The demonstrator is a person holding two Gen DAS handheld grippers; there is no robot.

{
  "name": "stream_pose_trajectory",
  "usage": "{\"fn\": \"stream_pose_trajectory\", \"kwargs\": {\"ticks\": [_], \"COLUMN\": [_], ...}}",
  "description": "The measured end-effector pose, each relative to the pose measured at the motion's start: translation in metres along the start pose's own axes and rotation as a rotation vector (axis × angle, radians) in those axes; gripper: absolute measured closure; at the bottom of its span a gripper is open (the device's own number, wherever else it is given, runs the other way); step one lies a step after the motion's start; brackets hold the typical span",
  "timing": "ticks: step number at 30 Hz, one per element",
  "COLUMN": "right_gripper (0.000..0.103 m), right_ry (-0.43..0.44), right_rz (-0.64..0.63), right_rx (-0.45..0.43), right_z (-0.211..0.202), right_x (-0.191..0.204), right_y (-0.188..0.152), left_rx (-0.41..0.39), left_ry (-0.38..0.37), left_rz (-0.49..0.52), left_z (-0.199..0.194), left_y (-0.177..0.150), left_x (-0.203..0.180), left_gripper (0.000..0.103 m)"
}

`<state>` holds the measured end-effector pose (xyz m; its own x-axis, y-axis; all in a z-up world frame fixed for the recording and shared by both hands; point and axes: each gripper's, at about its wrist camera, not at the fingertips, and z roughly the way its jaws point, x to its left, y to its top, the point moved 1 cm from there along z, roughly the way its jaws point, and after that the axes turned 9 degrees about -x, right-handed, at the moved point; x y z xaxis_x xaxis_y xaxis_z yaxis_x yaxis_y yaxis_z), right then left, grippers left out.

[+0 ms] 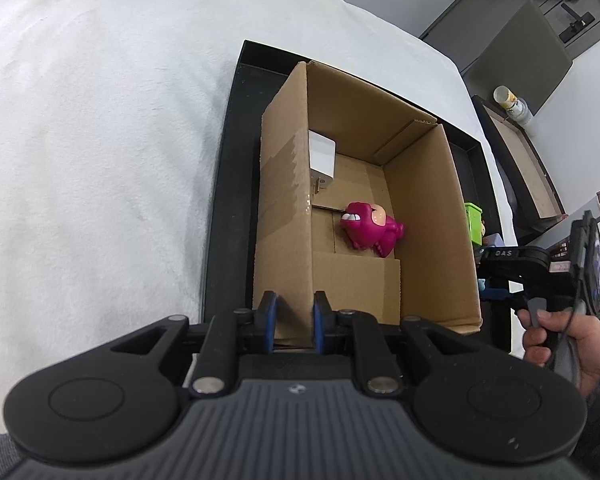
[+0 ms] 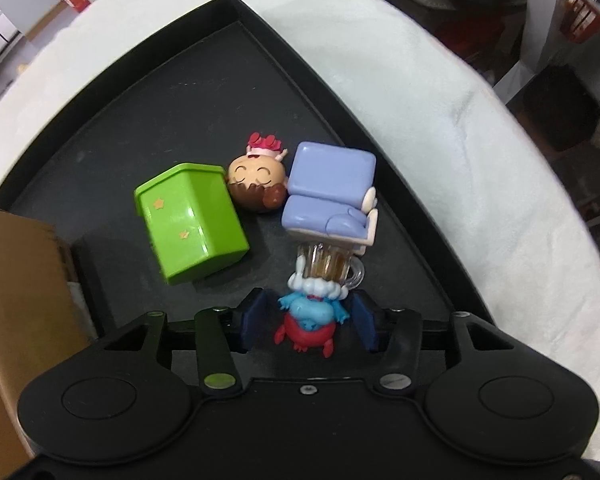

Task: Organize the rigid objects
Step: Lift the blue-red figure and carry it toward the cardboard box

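Right wrist view: right gripper (image 2: 307,322) jaws spread around the blue-and-red figure (image 2: 309,316) on the black tray (image 2: 204,92), likely bound for the cardboard box (image 1: 424,216), left gripper (image 1: 294,320) parted at its wall

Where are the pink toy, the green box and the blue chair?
pink toy (image 1: 366,230): left wrist view, on its body.
green box (image 2: 190,222): right wrist view, on its side wall.
blue chair (image 2: 332,178): right wrist view, on its backrest.
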<state>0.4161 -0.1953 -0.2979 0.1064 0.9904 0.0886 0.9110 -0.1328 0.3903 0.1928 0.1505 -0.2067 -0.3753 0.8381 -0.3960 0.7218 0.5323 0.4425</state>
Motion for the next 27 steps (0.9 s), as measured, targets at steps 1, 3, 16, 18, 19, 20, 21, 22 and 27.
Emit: {"fn": "stream_pose_trajectory", "kwargs": {"ticks": [1, 3, 16, 18, 19, 20, 21, 22, 27], "right_gripper": [0.053, 0.052, 0.065, 0.065, 0.065, 0.065, 0.065, 0.065, 0.065], "right_ry": [-0.022, -0.049, -0.067, -0.060, -0.055, -0.051, -0.047, -0.043, -0.005], "right_rz": [-0.003, -0.001, 0.012, 0.015, 0.014, 0.010, 0.003, -0.004, -0.028], "right_rx": [-0.008, -0.022, -0.015, -0.011, -0.009, -0.009, -0.013, -0.018, -0.043], "right_z": [0.001, 0.003, -0.002, -0.003, -0.005, -0.006, -0.008, -0.010, -0.027], "right_x": [0.002, 0.005, -0.006, -0.010, -0.012, -0.014, -0.016, -0.017, -0.022], "right_y": [0.000, 0.000, 0.002, 0.002, 0.001, 0.000, -0.001, -0.002, -0.007], "left_rx": [-0.002, -0.004, -0.009, -0.010, -0.010, -0.010, -0.009, -0.009, -0.008], "left_ry": [-0.001, -0.003, -0.008, -0.007, -0.006, -0.006, -0.005, -0.004, -0.001], "left_rz": [0.000, 0.000, -0.003, -0.001, 0.002, 0.003, 0.003, 0.002, 0.003], "left_z": [0.000, -0.002, -0.005, -0.005, -0.005, -0.005, -0.005, -0.004, -0.004], "left_y": [0.000, 0.000, 0.000, 0.000, 0.000, 0.000, 0.000, 0.000, 0.000], "left_x": [0.000, 0.000, 0.002, 0.001, 0.001, 0.000, 0.000, 0.000, -0.001], "left_gripper": [0.087, 0.087, 0.087, 0.087, 0.087, 0.087, 0.087, 0.087, 0.087]}}
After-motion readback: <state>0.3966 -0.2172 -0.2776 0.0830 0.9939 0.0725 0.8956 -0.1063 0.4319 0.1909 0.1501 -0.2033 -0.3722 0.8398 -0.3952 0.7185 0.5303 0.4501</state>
